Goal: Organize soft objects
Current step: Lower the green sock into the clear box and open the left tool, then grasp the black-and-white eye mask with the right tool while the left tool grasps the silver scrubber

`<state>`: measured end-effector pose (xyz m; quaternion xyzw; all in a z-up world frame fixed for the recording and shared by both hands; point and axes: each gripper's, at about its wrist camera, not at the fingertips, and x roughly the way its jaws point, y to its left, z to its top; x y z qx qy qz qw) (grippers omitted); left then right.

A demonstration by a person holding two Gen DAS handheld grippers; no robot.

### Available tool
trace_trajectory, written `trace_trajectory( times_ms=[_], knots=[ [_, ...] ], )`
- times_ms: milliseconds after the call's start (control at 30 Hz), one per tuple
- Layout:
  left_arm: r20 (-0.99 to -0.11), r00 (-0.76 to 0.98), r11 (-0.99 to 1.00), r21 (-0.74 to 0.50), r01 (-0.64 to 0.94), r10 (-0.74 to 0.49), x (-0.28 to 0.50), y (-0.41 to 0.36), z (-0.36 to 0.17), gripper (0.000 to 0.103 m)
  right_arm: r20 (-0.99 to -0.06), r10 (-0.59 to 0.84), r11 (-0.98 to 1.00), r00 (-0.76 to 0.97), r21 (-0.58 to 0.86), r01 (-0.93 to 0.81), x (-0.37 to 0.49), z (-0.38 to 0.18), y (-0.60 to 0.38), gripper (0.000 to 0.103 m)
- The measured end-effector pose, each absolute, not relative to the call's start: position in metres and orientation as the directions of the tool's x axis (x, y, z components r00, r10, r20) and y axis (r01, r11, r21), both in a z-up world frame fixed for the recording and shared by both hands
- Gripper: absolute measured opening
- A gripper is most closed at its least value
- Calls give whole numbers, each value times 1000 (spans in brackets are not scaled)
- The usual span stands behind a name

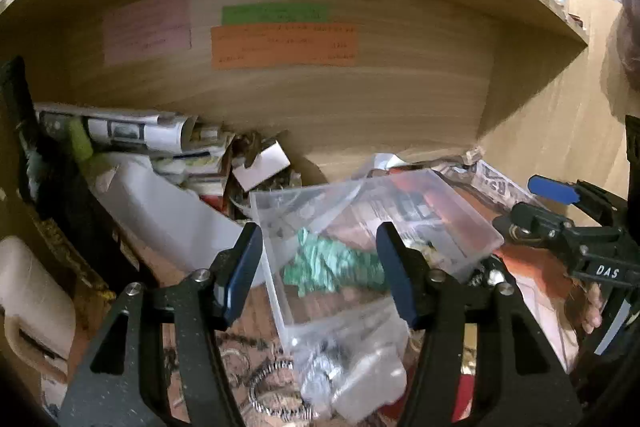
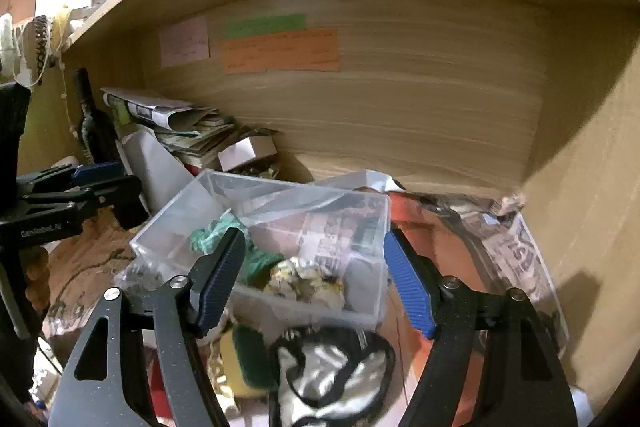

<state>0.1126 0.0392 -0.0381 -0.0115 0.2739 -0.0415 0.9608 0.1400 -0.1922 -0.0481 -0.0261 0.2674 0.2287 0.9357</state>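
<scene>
A clear plastic box (image 1: 472, 211) sits on the cluttered desk under a wooden shelf; it also shows in the right wrist view (image 2: 372, 307). Inside lie a crumpled green soft piece (image 1: 332, 263) (image 2: 212, 231) and a pale crumpled piece (image 2: 304, 279). A clear plastic bag (image 1: 320, 203) drapes over the box. My left gripper (image 1: 320, 267) is open, its fingers either side of the box's left part. My right gripper (image 2: 316, 275) is open, its fingers straddling the box's near side. A silver pouch with black trim (image 2: 332, 379) lies just in front of the box.
A pile of rolled papers and books (image 1: 160, 139) and a small white box (image 1: 264, 167) stand at the back left. A dark bottle (image 2: 90, 119) stands far left. Newspaper in plastic (image 2: 516, 251) lies right. Coloured notes (image 1: 284, 47) stick on the back panel.
</scene>
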Motion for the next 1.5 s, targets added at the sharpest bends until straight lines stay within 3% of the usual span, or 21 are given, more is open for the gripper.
trace_trajectory(
  times_ms=[200, 767, 800, 900, 933, 1067, 1167, 1333, 1500],
  knots=[
    [-542, 835, 996, -54, 78, -94, 92, 38, -51, 59, -545, 393, 907, 741, 97, -409, 125, -64, -207, 78],
    [-668, 734, 991, -116, 65, -126, 82, 42, -116, 60, -737, 321, 935, 595, 144, -325, 158, -144, -227, 77],
    [-669, 732, 991, -119, 64, -128, 82, 42, -117, 60, -737, 326, 933, 592, 149, -328, 161, -146, -227, 76],
    [-668, 732, 990, -127, 64, -133, 85, 41, -121, 58, -751, 354, 921, 557, 178, -346, 167, -151, -225, 55],
    [-667, 733, 990, -127, 65, -134, 85, 41, -122, 54, -756, 361, 917, 546, 183, -354, 167, -153, -224, 48],
    [-674, 721, 986, -141, 88, -161, 88, 39, -125, 36, -752, 347, 920, 560, 156, -360, 161, -155, -222, 37],
    [-673, 722, 987, -131, 97, -160, 87, 36, -126, 29, -734, 349, 922, 582, 156, -356, 155, -152, -225, 29],
    [-659, 735, 987, -124, 99, -156, 79, 33, -121, 20, -691, 360, 924, 627, 169, -344, 142, -136, -234, 23],
    [-621, 769, 988, -106, 109, -151, 67, 30, -106, 18, -638, 358, 927, 682, 154, -343, 129, -114, -239, 18]
  ],
)
